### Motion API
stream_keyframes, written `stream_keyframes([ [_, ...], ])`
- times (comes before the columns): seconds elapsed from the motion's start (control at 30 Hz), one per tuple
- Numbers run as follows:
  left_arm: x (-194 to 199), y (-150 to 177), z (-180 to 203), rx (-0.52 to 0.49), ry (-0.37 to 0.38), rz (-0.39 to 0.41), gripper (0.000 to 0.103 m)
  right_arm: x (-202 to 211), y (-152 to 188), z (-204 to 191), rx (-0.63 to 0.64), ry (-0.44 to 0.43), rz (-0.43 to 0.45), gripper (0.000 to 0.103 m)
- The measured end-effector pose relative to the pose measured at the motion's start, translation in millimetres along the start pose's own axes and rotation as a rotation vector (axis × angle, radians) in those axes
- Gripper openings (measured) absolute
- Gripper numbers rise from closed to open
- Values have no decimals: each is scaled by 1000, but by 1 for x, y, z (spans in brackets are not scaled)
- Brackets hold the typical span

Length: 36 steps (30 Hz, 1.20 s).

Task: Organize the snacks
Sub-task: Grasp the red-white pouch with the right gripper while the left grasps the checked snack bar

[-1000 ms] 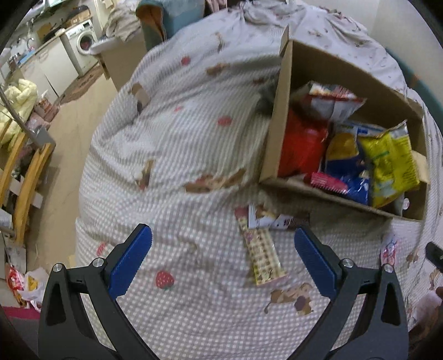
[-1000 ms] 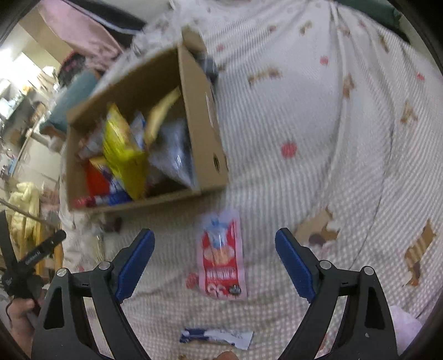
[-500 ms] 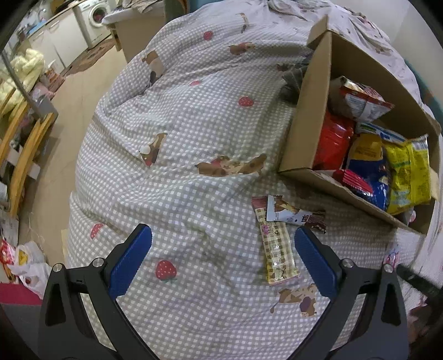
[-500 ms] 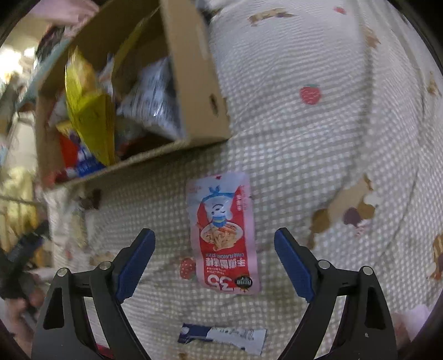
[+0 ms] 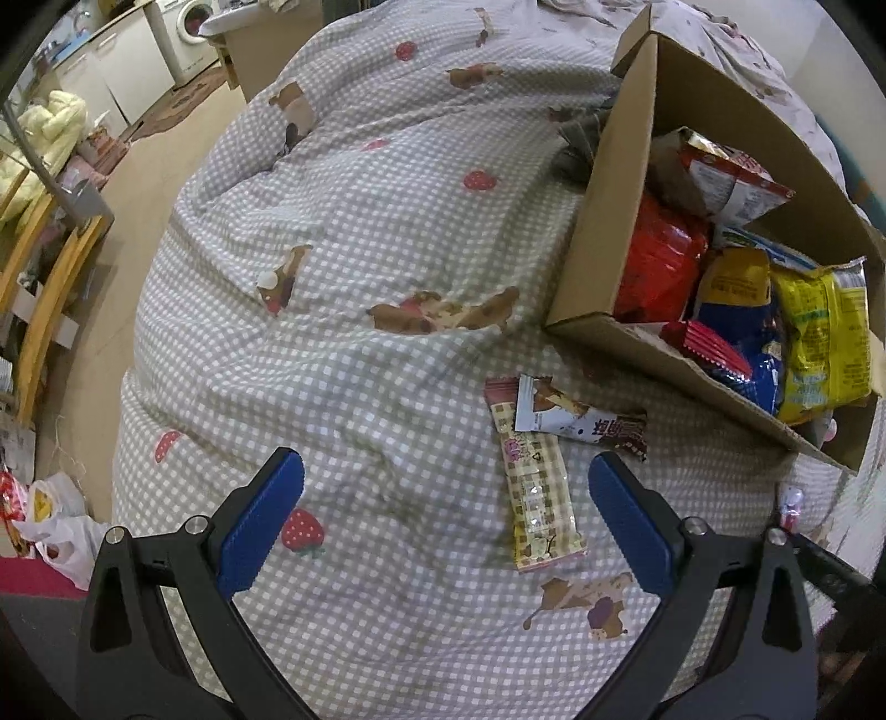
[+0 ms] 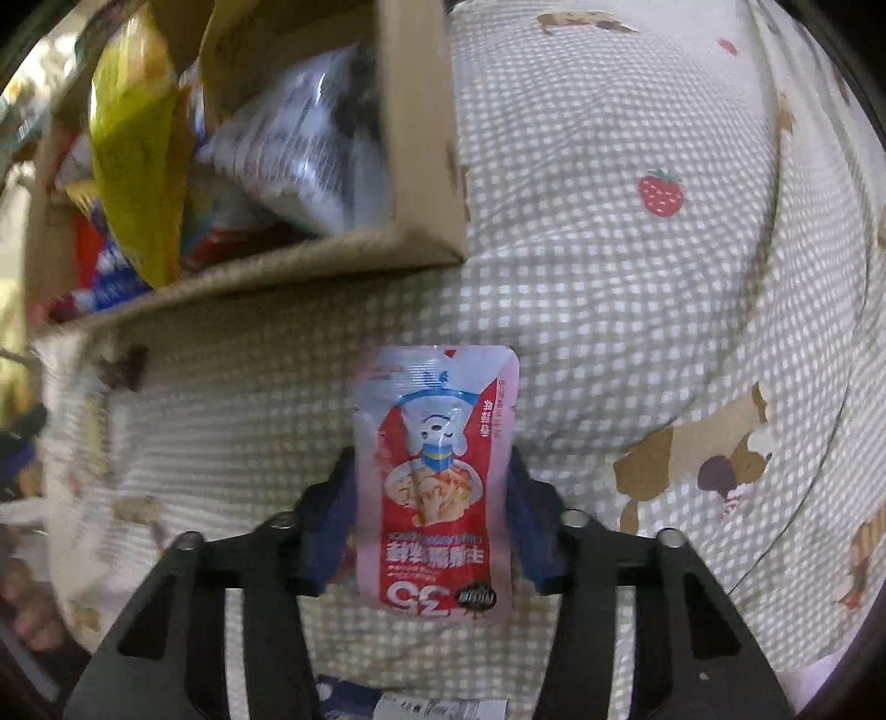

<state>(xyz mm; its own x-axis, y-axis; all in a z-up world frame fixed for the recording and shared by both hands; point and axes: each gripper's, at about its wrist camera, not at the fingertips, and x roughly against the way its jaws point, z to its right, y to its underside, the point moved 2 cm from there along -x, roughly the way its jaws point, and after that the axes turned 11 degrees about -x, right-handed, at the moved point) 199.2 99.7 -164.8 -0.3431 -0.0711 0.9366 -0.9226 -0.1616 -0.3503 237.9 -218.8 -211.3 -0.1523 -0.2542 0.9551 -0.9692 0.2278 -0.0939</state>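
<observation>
My right gripper [image 6: 429, 479] points down at the checked bedcover, its jaws closing on a red and pink snack pouch [image 6: 437, 487]. The blue pads meet the pouch's two long edges. Just beyond it stands an open cardboard box [image 6: 421, 138] packed with snack bags. My left gripper [image 5: 446, 518] hangs open over the bedcover with nothing between its fingers. A yellow checked snack bar [image 5: 537, 493] lies a little ahead and right of it. A white and brown bar [image 5: 581, 423] overlaps that bar's far end. The box [image 5: 603, 221] rises behind both bars.
A blue and white packet [image 6: 421, 703] lies under the right gripper's frame. The bedcover [image 5: 360, 249] drops off at the left to a floor with a plastic bag [image 5: 55, 531], a wooden frame [image 5: 50, 277] and a washing machine [image 5: 188, 22].
My right gripper has sunk onto the red pouch and its jaws have narrowed from wide open to its edges. My left gripper stays open and has only turned a little.
</observation>
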Motion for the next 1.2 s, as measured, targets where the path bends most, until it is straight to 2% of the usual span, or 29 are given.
stream_keyframes([
  [0.13,-2,1,3,2,13,-13,102,13,0,11,-46,-85,2,37],
  [0.37,-10,2,9,-6,6,-44,102,31,2,22,-84,-181,11,36],
  [0.5,-19,3,17,-29,10,-61,101,46,3,24,-64,-200,38,36],
  [0.57,-22,3,25,-58,10,-64,92,51,2,25,-60,-204,46,36],
  [0.63,-26,2,34,-79,17,-65,74,54,1,26,-60,-209,50,36],
  [0.7,-31,2,42,-97,26,-78,67,54,2,26,-59,-214,54,36],
  [0.77,-37,1,46,-112,21,-87,64,56,1,28,-59,-218,58,36],
  [1.0,-51,-3,48,-138,-21,-117,23,56,4,26,-49,-224,61,36],
  [1.2,-42,3,44,-162,-34,-119,23,58,5,23,-42,-220,61,36],
])
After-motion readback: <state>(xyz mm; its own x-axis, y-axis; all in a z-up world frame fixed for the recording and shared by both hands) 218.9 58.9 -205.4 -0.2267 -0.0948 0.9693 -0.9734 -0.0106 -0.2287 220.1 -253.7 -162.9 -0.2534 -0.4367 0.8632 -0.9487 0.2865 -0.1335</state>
